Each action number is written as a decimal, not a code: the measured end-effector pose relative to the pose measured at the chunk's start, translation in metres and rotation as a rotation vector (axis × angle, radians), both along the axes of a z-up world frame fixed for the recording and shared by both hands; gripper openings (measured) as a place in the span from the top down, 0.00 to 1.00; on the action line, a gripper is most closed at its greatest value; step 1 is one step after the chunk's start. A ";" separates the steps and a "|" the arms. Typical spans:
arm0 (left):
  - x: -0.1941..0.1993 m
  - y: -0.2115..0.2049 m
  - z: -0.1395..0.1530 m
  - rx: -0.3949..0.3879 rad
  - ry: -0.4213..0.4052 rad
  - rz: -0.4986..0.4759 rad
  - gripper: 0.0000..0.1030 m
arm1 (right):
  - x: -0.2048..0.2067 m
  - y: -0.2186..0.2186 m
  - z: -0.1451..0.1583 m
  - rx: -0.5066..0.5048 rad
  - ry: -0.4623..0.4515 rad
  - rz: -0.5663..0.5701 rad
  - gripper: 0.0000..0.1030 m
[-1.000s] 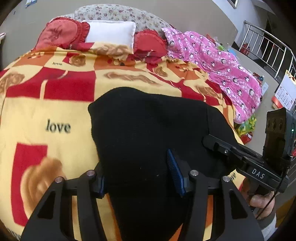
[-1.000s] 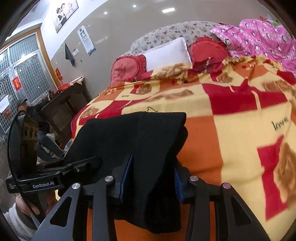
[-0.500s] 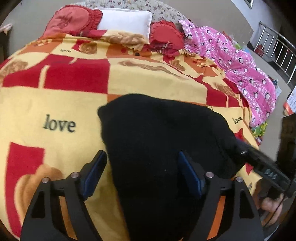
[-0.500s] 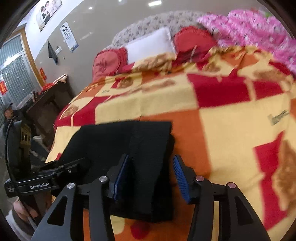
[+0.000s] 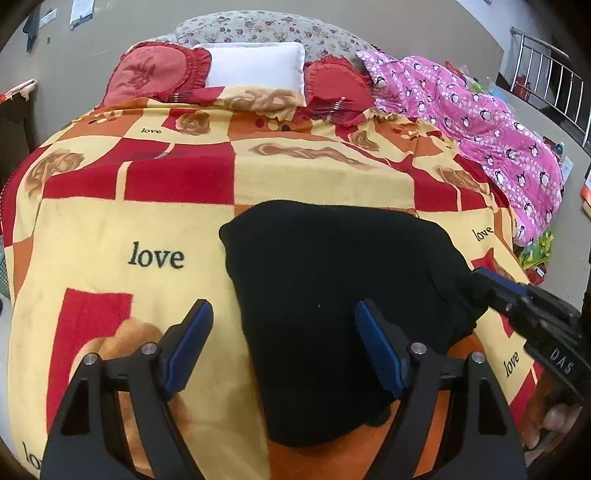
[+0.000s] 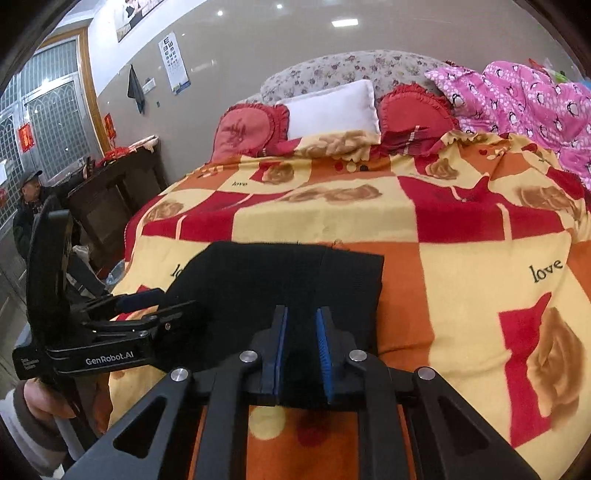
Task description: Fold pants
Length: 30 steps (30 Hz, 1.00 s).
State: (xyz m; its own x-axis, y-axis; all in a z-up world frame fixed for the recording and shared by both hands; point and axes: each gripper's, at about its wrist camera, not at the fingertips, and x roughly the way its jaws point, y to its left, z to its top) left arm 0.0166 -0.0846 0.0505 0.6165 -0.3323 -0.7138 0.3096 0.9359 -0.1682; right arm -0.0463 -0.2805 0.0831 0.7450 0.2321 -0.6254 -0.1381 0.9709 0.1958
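Sitting right up front in the left wrist view, the left tool (image 5: 282, 345) has its fingers spread wide with nothing between them, hovering over the near left part of the black pants (image 5: 332, 295); one blue pad is over the blanket, the other over the black cloth. The pants are folded into a compact dark block lying flat near the foot edge of the bed, on the red, orange and yellow "love" blanket (image 5: 129, 221).

From the right wrist view, the right tool (image 6: 301, 343) is pinched narrow with black fabric between its blue pads, so it looks clamped on the near edge of the pants (image 6: 295, 277), though honestly the dark cloth makes the exact contact hard to see. The left tool (image 6: 147, 310) shows up at the left of that view, over the pants' left edge. In the left view the right tool (image 5: 491, 284) pokes in at the pants' right side.

Further back, toward the head of the bed, there's a white pillow (image 5: 255, 70) between two red frilly heart cushions (image 5: 155, 74), up against a floral headboard (image 5: 266, 31). A pink penguin-print quilt (image 5: 480, 118) is heaped along the bed's right edge. A dark wooden cabinet (image 6: 114, 195) stands beyond the left side.
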 end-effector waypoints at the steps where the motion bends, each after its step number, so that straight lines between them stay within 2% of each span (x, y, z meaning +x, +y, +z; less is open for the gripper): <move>1: 0.000 -0.001 -0.001 0.006 -0.004 0.000 0.23 | -0.001 0.000 -0.002 -0.001 0.005 0.003 0.85; 7: -0.003 -0.009 -0.010 0.026 0.002 -0.007 0.23 | -0.002 -0.006 -0.026 -0.007 0.064 -0.017 0.88; 11: -0.004 -0.011 -0.013 0.023 -0.004 -0.001 0.21 | -0.006 -0.008 -0.036 -0.021 0.049 -0.013 0.88; 14: -0.004 -0.013 -0.013 0.029 -0.004 -0.004 0.21 | -0.006 -0.005 -0.036 -0.047 0.047 -0.008 0.88; 20: -0.008 -0.017 -0.012 0.043 -0.028 -0.002 0.21 | -0.007 -0.011 -0.036 0.000 0.043 -0.011 0.88; 24: -0.010 -0.015 -0.008 0.062 -0.057 0.014 0.21 | -0.007 -0.013 -0.023 0.026 0.034 -0.016 0.81; 27: -0.010 -0.015 -0.002 0.077 -0.085 0.022 0.21 | -0.001 -0.013 -0.018 0.005 0.027 -0.027 0.81; 30: -0.008 -0.015 -0.001 0.066 -0.064 0.003 0.21 | 0.005 -0.013 -0.019 0.009 0.036 -0.044 0.81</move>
State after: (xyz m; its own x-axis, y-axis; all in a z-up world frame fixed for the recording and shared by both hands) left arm 0.0084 -0.0998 0.0493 0.6629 -0.2838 -0.6929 0.3147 0.9453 -0.0861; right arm -0.0414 -0.2935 0.0640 0.7318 0.2056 -0.6498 -0.0880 0.9739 0.2091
